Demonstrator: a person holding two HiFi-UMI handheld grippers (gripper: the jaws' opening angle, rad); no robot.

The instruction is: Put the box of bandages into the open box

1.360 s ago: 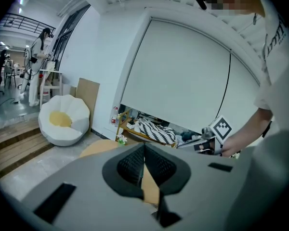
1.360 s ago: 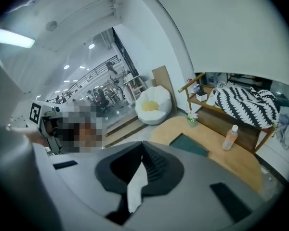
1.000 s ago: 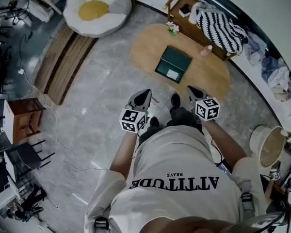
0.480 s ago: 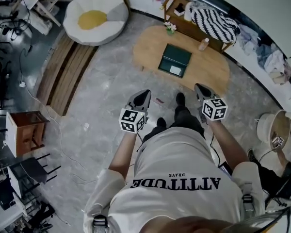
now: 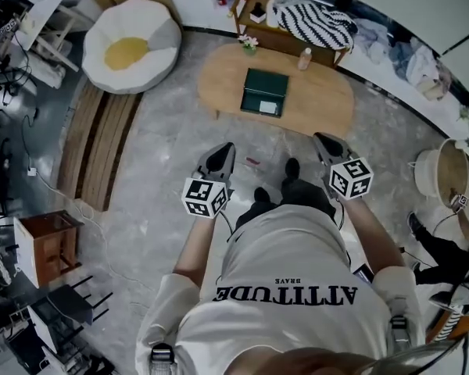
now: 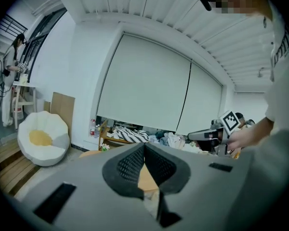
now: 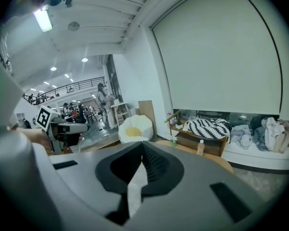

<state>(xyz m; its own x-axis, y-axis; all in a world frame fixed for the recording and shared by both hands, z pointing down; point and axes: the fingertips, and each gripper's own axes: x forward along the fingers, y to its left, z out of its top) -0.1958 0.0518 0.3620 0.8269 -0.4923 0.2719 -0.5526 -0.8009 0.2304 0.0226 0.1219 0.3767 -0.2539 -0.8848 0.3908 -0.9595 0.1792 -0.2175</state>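
- A small pale rectangular packet (image 5: 267,108), probably the box of bandages, lies at the near edge of the dark green open box (image 5: 263,87). From the head view it cannot be told whether it sits inside the box, on it, or is only a label.
- The green box rests near the middle of an oval light-wood low table (image 5: 328,104), with a small bottle (image 5: 304,57) well apart from it towards the far rim.
- Both tools are held out over the grey stone floor (image 5: 156,155), short of the table and touching nothing.
- The left gripper (image 5: 223,150) has its jaws pressed together at the tips with nothing between them, as its own view confirms (image 6: 144,147).
- The right gripper (image 5: 323,140) is likewise closed and empty (image 7: 142,147).
- Beyond the table lie a white round cushion seat with a yellow centre (image 5: 129,45) and a black-and-white striped cloth (image 5: 313,22).
- The step in hand appears to be the approach: no pick has begun and the packet is out of reach.
- The next move likely calls for closing in on the table, parting one claw and lowering it squarely over the packet's narrow sides.
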